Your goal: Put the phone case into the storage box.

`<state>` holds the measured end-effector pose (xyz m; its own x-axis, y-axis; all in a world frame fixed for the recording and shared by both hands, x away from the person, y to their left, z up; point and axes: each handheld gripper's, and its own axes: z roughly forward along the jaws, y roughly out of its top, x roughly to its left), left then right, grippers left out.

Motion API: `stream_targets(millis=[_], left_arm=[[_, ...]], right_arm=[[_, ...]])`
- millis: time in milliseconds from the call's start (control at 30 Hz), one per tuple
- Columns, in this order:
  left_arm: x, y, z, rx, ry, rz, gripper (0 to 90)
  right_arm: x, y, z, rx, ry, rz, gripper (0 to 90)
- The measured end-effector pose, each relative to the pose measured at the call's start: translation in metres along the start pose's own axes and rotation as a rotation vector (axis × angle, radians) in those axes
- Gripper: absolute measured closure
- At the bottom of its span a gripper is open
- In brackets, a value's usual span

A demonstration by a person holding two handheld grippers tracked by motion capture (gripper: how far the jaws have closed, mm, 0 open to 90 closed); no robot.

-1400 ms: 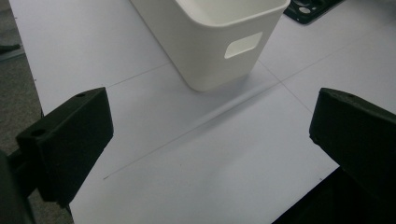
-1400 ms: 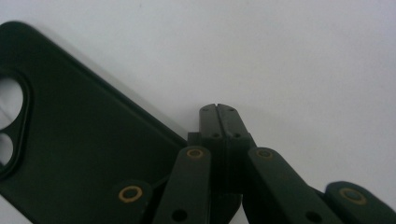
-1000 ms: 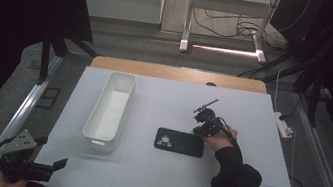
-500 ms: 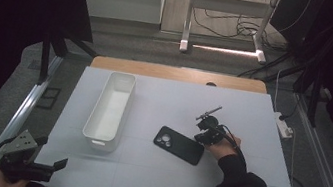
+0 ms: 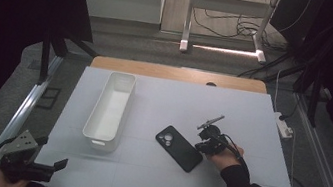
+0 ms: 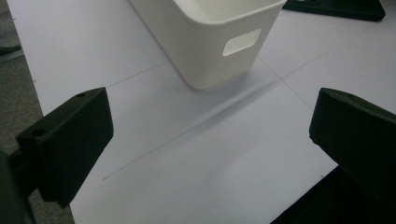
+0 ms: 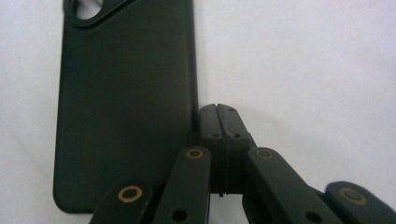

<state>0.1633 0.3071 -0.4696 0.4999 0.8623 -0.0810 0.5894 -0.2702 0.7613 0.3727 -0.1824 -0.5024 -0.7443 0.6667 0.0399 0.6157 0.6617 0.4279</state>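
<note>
Your right gripper (image 7: 217, 108): jaws pressed together, nothing between; tips against long edge of black phone case (image 7: 123, 107) on white tabletop (image 7: 299, 60).

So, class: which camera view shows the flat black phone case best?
The high view: the whole flat black phone case lies on the white table, camera cutout visible. The right gripper view crops it beside shut tongs; the left gripper view catches one edge.

Phone case (image 5: 178, 147): swung from lying level across the table to slanting, its near end now toward me
My right gripper (image 5: 204, 139): slid along its edge, jaws pressed together, nudging it round
</note>
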Motion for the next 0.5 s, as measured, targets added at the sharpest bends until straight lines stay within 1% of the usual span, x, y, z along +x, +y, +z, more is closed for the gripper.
stream_targets(millis=[300, 500], left_arm=[[0.0, 0.0, 0.0, 0.002, 0.001, 0.0, 0.5], [0.0, 0.0, 0.0, 0.004, 0.002, 0.0, 0.5]], right_arm=[[0.008, -0.01, -0.004, -0.003, 0.018, 0.0, 89.8], [0.013, -0.014, -0.006, 0.003, 0.013, -0.014, 89.8]])
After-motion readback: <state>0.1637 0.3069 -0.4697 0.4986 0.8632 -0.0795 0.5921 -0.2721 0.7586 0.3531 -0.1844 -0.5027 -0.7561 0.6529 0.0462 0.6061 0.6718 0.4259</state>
